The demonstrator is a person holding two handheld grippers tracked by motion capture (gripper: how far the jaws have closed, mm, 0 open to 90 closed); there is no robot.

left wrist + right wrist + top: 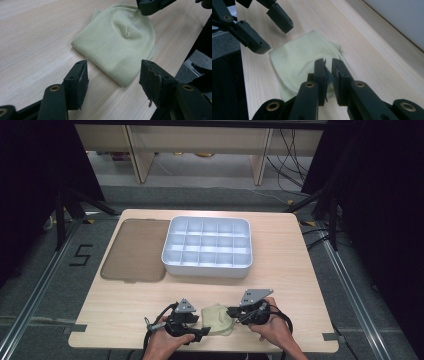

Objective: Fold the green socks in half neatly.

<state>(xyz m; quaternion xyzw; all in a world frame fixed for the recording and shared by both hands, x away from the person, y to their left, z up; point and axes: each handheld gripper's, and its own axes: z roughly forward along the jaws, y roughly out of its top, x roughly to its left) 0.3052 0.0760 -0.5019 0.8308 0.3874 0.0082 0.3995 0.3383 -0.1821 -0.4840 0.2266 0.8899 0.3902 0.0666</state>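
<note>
From the high view, I hold my left gripper [202, 334] and my right gripper [231, 312] at the near edge of the bench [285, 285], one on each side of a small pale green cloth [217, 319] that lies folded between them. Farther back sit a white compartment tray [207, 247], its cells bare as far as I can tell, and a brown translucent lid [134, 251] flat just to its left. In the left gripper view, my left gripper [113, 75] is released: its jaws stand well apart, with the near corner of the cloth [117, 47] lying between and just beyond them, neither pad touching it. The tip of the other gripper comes in at the top edge, down on the far part of the cloth. In the right gripper view, my right gripper [328, 66] is nearly clenched, its jaws almost together over the cloth [297, 62]; they seem to pinch a little ridge of fabric, though I cannot be sure how firmly. I judge that I am mid-fold or mid-regrasp, one side pinned and the other let go. Next, I should bring the left jaws down over the near corner, close on one layer, and avoid dragging the cloth out from under the right.
</note>
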